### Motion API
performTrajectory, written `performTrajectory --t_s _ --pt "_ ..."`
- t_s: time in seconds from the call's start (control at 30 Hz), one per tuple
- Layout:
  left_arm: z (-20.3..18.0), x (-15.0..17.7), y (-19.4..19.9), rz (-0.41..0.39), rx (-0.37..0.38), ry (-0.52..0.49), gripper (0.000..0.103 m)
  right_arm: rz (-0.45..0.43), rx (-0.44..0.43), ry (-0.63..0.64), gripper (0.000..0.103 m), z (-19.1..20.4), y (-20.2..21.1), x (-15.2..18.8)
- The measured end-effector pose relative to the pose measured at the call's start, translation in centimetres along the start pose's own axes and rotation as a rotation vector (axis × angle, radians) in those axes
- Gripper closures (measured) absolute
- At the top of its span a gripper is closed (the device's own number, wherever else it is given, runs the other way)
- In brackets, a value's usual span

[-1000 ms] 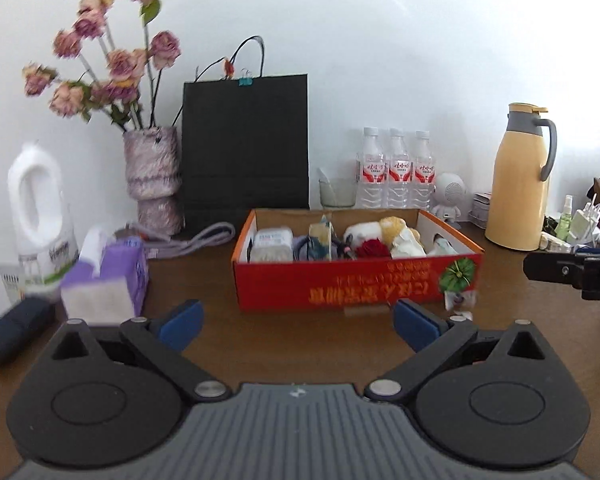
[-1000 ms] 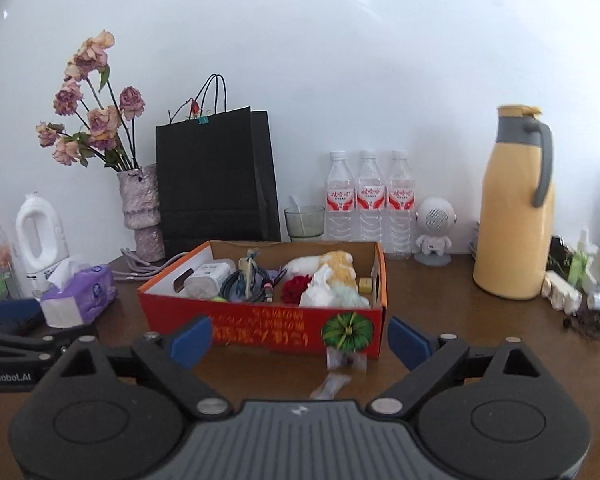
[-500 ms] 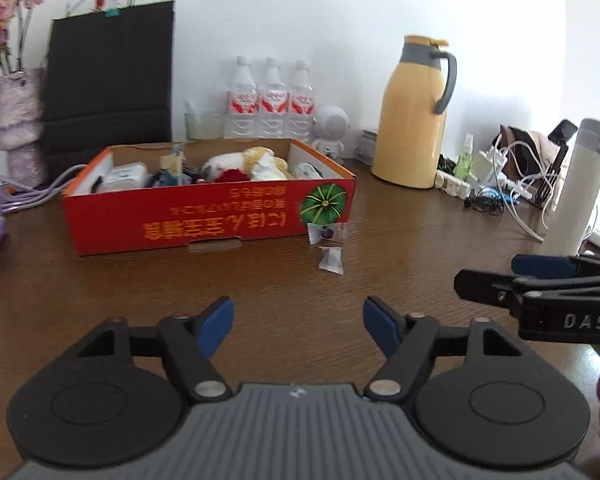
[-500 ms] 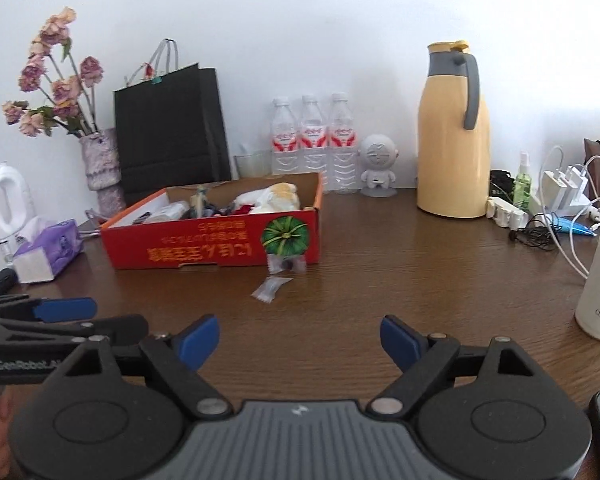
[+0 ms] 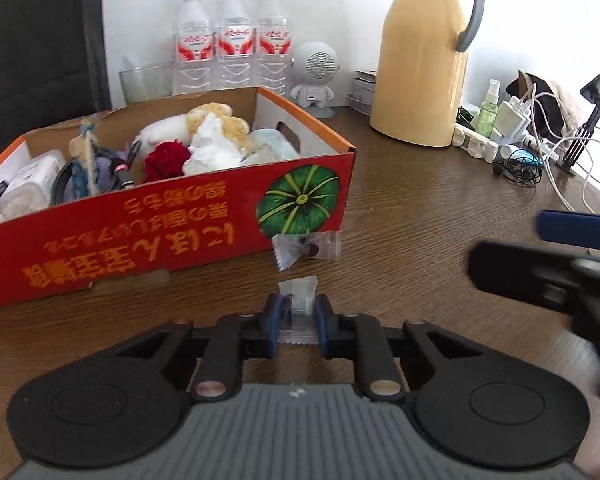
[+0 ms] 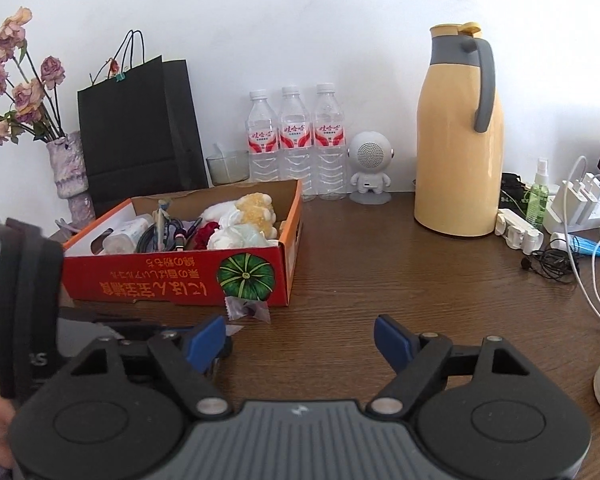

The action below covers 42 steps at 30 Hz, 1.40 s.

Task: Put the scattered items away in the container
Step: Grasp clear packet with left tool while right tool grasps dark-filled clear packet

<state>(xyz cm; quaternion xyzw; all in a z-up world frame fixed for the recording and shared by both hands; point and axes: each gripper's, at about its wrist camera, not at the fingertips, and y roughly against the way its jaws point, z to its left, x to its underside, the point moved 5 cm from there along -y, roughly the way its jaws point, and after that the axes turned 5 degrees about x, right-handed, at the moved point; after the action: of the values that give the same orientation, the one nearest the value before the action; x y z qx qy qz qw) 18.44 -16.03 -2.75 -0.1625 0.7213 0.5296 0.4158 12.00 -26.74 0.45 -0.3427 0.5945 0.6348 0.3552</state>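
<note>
A red cardboard box [image 5: 148, 236] with a green pumpkin print stands on the brown table, holding several small items; it also shows in the right wrist view [image 6: 172, 276]. My left gripper [image 5: 298, 312] is shut on a clear candy wrapper [image 5: 300, 300] just in front of the box. A second wrapped candy [image 5: 306, 246] leans against the box's front wall, also in the right wrist view [image 6: 248, 308]. My right gripper [image 6: 300, 340] is open and empty above the table, right of the left gripper; it appears blurred in the left wrist view [image 5: 548, 256].
A yellow thermos jug [image 6: 458, 136], three water bottles [image 6: 294, 140], a small white robot speaker [image 6: 370, 168], a glass [image 6: 228, 166], a black paper bag [image 6: 136, 128] and a vase of dried flowers [image 6: 66, 168] line the back. Chargers and cables [image 6: 572, 216] lie at right.
My left gripper moved forward to the box and closed on the clear candy wrapper. My right gripper came closer to the box and stayed open.
</note>
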Motion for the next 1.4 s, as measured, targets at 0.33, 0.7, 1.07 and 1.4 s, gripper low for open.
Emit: performTrajectory --t_s 0.33,0.7,1.07,1.4 --pt "6.7 2.3 9.8 -0.152 -0.192 0.174 0.085 0.128 -0.002 -0.018 0.045 6.1 -10.2 -0.3" --pt "8.0 3.2 12.9 -0.212 -0.203 0.161 0.085 0.102 0.093 -0.031 0.103 6.6 -10.6 0.6" --pt "7.4 5.8 15.9 -0.214 -0.209 0.169 0.085 -0.009 -0.022 0.048 0.103 8.7 0.1 3.1" --pt "5.9 7.9 16.2 -0.175 -0.205 0.161 0.085 0.069 -0.076 0.107 0.059 8.4 3.3 6.6"
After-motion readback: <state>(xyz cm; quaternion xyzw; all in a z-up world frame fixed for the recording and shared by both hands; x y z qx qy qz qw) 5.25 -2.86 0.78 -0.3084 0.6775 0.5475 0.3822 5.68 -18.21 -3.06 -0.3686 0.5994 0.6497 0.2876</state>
